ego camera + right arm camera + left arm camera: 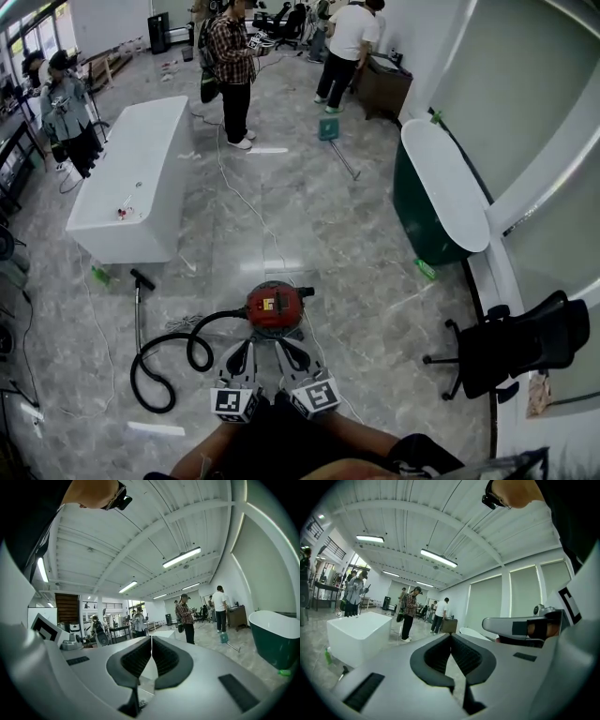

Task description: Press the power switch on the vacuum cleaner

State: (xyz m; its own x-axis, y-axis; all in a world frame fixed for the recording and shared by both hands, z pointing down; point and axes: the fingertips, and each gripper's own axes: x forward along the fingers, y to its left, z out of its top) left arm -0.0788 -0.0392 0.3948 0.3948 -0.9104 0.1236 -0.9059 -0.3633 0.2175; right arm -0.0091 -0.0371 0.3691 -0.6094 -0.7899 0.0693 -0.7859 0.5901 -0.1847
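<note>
In the head view, the red vacuum cleaner (275, 307) stands on the marble floor just ahead of me. Its black hose (167, 361) loops off to the left and ends in a floor wand (141, 300). My left gripper (245, 345) and right gripper (287, 344) are held side by side just short of the vacuum's near side, not touching it. Both are shut with nothing between the jaws. The left gripper (451, 635) and right gripper (152, 637) views tilt up toward the ceiling, so neither shows the vacuum. I cannot make out the power switch.
A white bathtub (131, 178) stands at the left and a green bathtub (441, 192) at the right. A black office chair (511, 347) is near right. Several people stand at the back, with a mop (330, 131) and a white cable (246, 202) on the floor.
</note>
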